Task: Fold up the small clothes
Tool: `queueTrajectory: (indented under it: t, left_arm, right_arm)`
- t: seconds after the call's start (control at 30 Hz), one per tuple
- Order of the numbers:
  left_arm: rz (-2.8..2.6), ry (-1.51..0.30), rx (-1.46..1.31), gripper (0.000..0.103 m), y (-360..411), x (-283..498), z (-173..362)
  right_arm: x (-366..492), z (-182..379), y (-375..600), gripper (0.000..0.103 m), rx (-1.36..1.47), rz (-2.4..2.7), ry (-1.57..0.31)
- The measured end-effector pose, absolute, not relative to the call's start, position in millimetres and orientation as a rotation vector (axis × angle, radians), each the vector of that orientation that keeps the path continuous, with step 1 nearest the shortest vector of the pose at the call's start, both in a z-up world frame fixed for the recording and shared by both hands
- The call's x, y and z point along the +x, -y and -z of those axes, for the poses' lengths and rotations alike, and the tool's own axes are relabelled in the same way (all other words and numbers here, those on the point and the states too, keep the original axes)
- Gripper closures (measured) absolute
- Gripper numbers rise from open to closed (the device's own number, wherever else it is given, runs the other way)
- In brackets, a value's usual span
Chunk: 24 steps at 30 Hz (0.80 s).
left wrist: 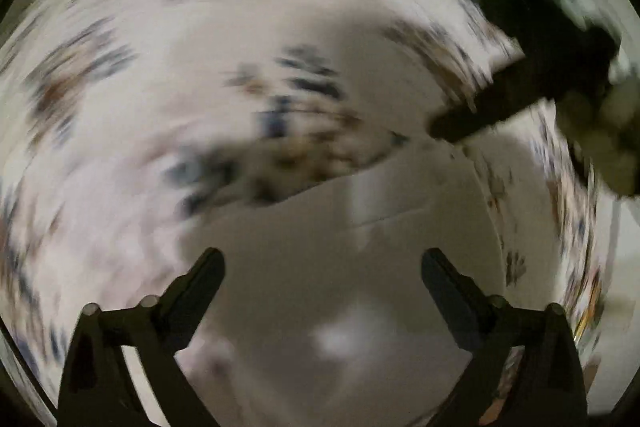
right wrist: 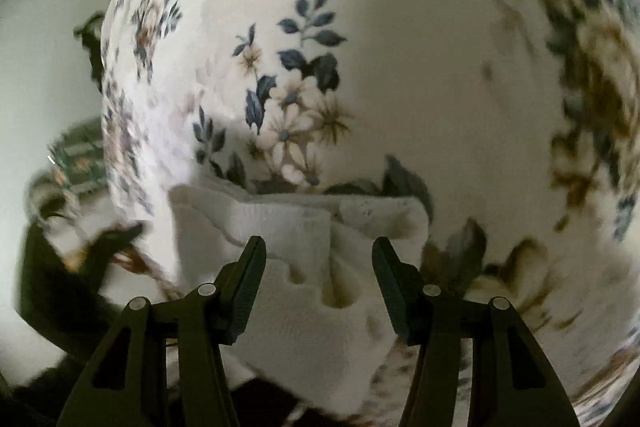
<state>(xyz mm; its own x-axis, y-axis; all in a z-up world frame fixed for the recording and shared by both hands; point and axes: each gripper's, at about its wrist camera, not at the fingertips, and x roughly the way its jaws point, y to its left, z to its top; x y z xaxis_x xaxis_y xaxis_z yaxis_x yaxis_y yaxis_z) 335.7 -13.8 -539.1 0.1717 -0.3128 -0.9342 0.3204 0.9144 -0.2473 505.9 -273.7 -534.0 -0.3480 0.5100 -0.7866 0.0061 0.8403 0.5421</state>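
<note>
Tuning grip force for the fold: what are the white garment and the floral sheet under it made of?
Garment: looks like a soft knit, likely cotton, matte; a fine ribbed texture and plump rounded folds show.
Sheet: looks like thin woven cloth, matte, with a printed flower pattern; it lies smooth with shallow creases. Fibre cannot be told.
Right gripper is open over the garment.

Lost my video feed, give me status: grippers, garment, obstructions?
Left gripper open, empty, view blurred. Right gripper open, white knit garment between fingers, not clamped. Floral sheet underneath; no obstruction seen.
</note>
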Motion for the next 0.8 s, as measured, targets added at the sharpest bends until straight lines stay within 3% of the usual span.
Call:
queueTrajectory:
  t: [0.07, 0.13, 0.17, 0.23, 0.3, 0.37, 0.6, 0.67, 0.7, 0.73, 0.8]
  left_arm:
    - [0.503, -1.376, 0.087, 0.032, 45, 351, 561]
    - [0.534, -1.394, 0.156, 0.075, 64, 358, 574]
    - [0.54, -1.406, 0.183, 0.077, 69, 358, 580]
    - [0.549, -1.412, 0.172, 0.095, 65, 357, 585]
    - [0.552, -1.412, 0.108, 0.097, 56, 360, 582]
    - [0.542, -1.397, 0.055, 0.098, 42, 359, 574]
    - [0.534, -1.42, -0.11, 0.093, 13, 353, 553]
    - [0.536, -1.453, -0.171, 0.072, 11, 357, 560]
    - [0.516, -1.459, -0.187, 0.052, 8, 356, 566]
    - [0.511, -1.456, -0.198, 0.045, 17, 359, 564]
    - [0.522, -1.455, -0.207, 0.045, 19, 355, 568]
  right_arm:
    - [507, 538, 280, 0.045, 0.474, -0.566, -1.875]
    - [507, 545, 281, 0.045, 0.529, -0.58, -1.883]
    - [508, 550, 281, 0.045, 0.553, -0.585, -1.89]
    - [509, 563, 276, 0.046, 0.592, -0.585, -1.905]
    - [508, 574, 271, 0.049, 0.628, -0.592, -1.914]
    - [504, 580, 265, 0.063, 0.63, -0.603, -1.928]
    - [496, 585, 255, 0.063, 0.604, -0.641, -1.945]
    - [494, 590, 254, 0.063, 0.602, -0.636, -1.959]
    - [494, 592, 253, 0.063, 0.608, -0.634, -1.96]
    - [494, 593, 253, 0.063, 0.609, -0.635, -1.961]
    - [493, 593, 251, 0.063, 0.607, -0.636, -1.962]
